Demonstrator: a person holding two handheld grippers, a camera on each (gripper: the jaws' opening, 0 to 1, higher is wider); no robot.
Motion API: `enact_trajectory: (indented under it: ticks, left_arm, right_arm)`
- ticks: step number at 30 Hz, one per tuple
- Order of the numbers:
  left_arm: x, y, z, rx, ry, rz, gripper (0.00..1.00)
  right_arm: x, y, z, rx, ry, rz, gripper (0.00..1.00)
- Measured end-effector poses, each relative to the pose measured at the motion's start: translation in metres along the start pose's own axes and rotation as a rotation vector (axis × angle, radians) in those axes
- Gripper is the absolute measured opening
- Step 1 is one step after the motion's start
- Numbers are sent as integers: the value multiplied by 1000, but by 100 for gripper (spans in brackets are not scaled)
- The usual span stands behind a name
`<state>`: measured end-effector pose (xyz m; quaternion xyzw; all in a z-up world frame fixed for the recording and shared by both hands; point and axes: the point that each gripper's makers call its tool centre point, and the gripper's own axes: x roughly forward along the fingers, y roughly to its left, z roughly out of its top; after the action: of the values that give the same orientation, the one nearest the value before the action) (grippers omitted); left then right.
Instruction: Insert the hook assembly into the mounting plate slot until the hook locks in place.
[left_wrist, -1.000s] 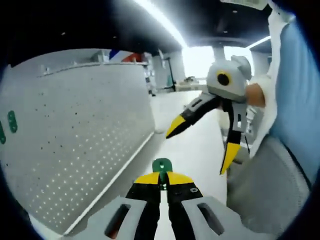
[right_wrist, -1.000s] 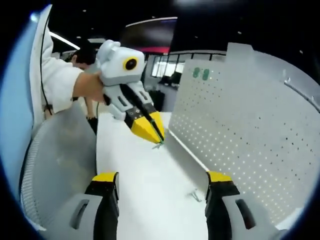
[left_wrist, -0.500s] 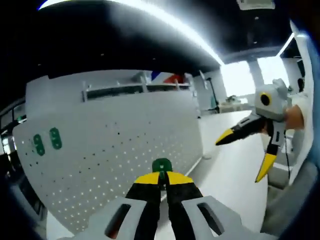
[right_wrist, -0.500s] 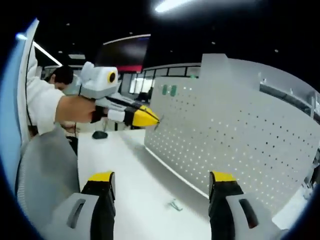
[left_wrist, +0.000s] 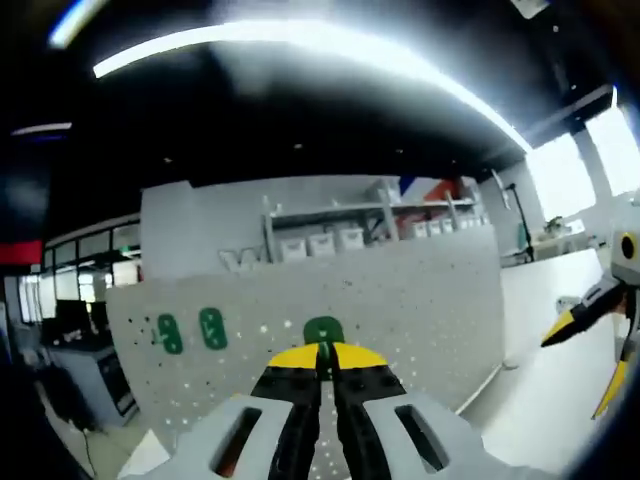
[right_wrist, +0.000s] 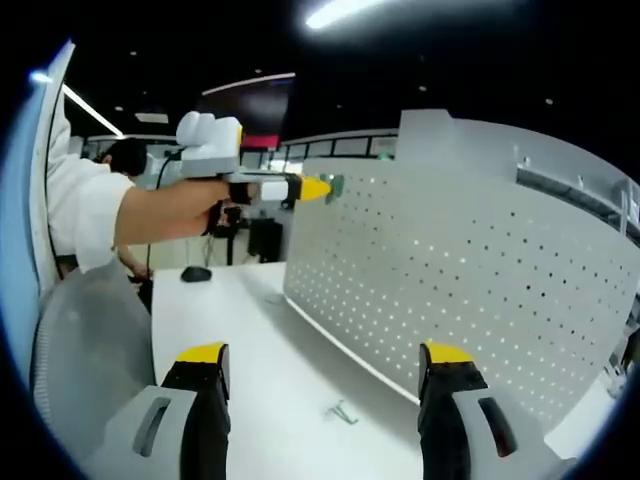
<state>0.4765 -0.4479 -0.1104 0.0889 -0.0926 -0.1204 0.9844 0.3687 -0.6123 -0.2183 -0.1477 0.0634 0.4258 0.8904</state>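
Green plastic shows at the tips of my left gripper (left_wrist: 322, 352), whose jaws are pressed together on the hook assembly (left_wrist: 323, 331), holding it just in front of the perforated grey mounting plate (left_wrist: 400, 300). Two more green hooks (left_wrist: 190, 331) already sit on that plate, off toward its upper far corner (in the right gripper view I cannot make them out behind the gripper tip). From the right gripper view, my left gripper (right_wrist: 322, 187) sits close to the plate near its upper edge, my hand (right_wrist: 185, 208) wrapped round it. My right gripper (right_wrist: 322, 360) has its jaws spread wide with nothing between them, over the white table (right_wrist: 240, 350) at the foot of the plate, where a small metal hook (right_wrist: 343, 411) lies loose just beside the plate's bottom edge.
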Motion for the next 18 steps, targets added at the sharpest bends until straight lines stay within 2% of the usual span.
enact_trajectory:
  ticks: [3,5,8,10,12,18]
  left_arm:
    - [9,3,5,-18,-15,28,3]
    - [14,11,8,12,-21,80,3]
    - [24,12,12,-7,-37,76,3]
    - [31,17,12,-1,-34,99,3]
    - [36,23,16,-14,-55,119,3]
    - [48,41,15,-40,-57,190,3]
  right_arm:
    - [-2,-3,-2,-6,8,1,78]
    - [-4,-5,-1,-4,5,-2,78]
    - [-5,-8,-1,-9,8,-2,78]
    - [-7,-9,0,-14,7,-1,78]
    - [-9,-11,1,-18,6,1,78]
    - [-13,-21,-5,-21,19,-4,78]
